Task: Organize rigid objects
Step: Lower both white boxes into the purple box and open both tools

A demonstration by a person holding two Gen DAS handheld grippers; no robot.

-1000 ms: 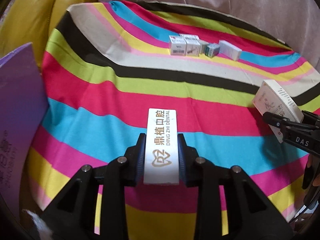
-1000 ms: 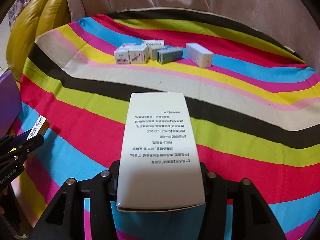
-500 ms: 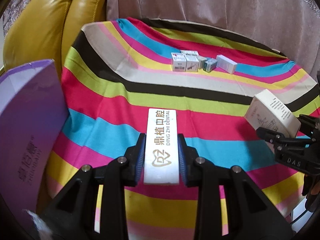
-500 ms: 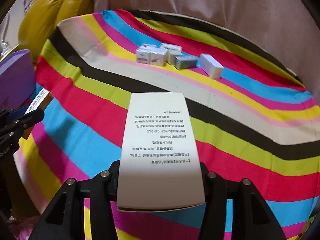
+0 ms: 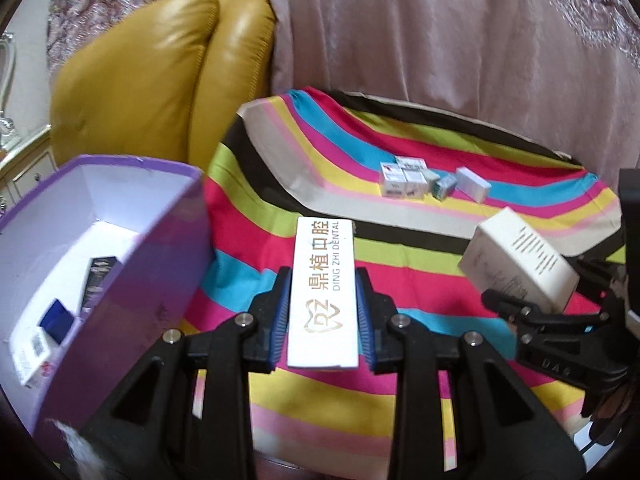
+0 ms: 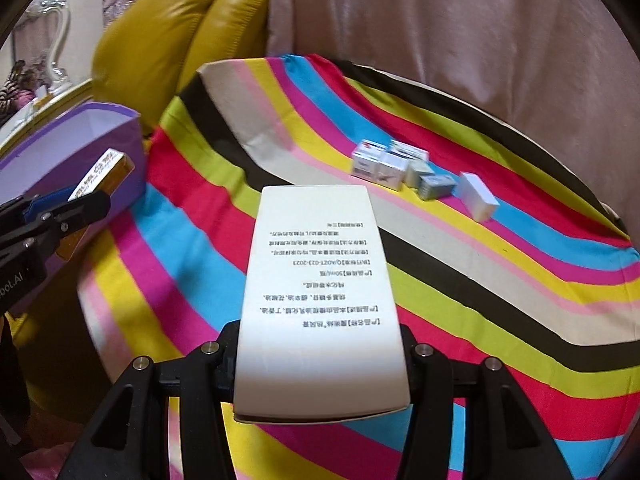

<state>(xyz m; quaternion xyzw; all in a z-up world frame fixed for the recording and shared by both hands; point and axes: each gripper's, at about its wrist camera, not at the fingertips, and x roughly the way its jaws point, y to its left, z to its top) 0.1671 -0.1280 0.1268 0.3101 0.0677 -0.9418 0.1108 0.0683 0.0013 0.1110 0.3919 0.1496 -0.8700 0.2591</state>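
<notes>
In the left wrist view, the left gripper [image 5: 322,312] is clamped on a narrow white box [image 5: 323,292] printed with gold lettering "DING ZHI DENTAL" and a tooth logo; its blue pads press both long sides, and the box stands out lengthwise from the lower centre of the frame. In the right wrist view that same narrow box appears at the left edge, gold on its side, just in front of the purple bin's wall.

The right gripper [image 6: 320,360] holds a wider cream box [image 6: 318,300] with rows of small printed text, gripped at its near end, filling the lower centre of its frame. The left view shows it at the right, tilted in the black jaws.

A purple bin [image 5: 160,264] with a white interior sits at the left of the left wrist frame, beside the striped cloth [image 5: 400,240] covering the surface. Inside it lie a dark slim box [image 5: 98,280], a blue item [image 5: 56,318] and a white carton [image 5: 32,354].

A cluster of small boxes [image 5: 404,182] rests on the cloth in the upper right centre, with a lone white box [image 5: 474,184] just to its right. A yellow leather armchair [image 5: 152,76] and a pale curtain [image 5: 440,32] fill the upper frame.
</notes>
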